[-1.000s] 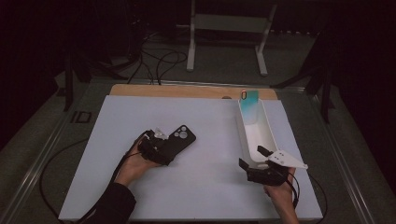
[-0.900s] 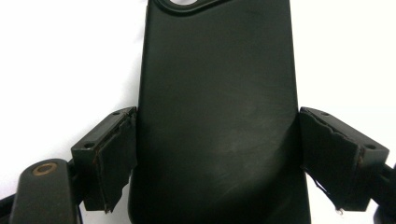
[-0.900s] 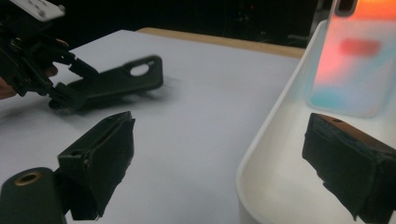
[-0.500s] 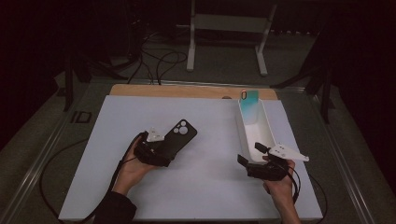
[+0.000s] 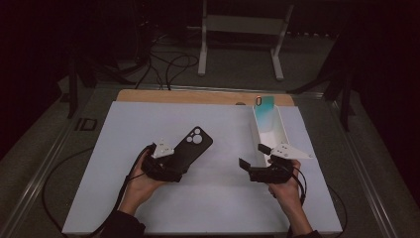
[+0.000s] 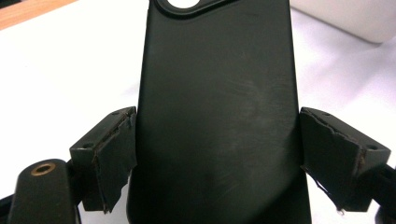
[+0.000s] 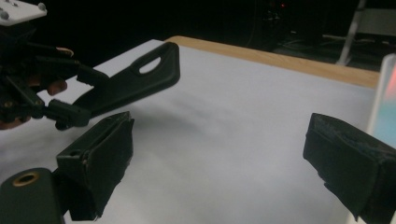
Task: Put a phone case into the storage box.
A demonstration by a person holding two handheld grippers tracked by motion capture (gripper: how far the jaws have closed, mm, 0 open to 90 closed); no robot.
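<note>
Phone case (image 5: 190, 147), black, clamped by its long edges between left gripper (image 5: 166, 166) fingers (image 6: 109, 154), lifted off white worktop (image 5: 208, 208), camera cutout end angled toward white tray (image 5: 270, 131). Right gripper (image 5: 260, 163) just beside tray's near end, fingers (image 7: 100, 154) spread wide, holding nothing. Both hands low over worktop. Teal case (image 5: 265, 106) stands in tray's far end. Room beyond dark; cables on floor.

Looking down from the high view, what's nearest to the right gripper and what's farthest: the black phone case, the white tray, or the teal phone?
From the right gripper:
1. White tray, right beside it, just beyond.
2. Black phone case, to its left, held in the left gripper.
3. Teal phone, at the tray's far end.
</note>
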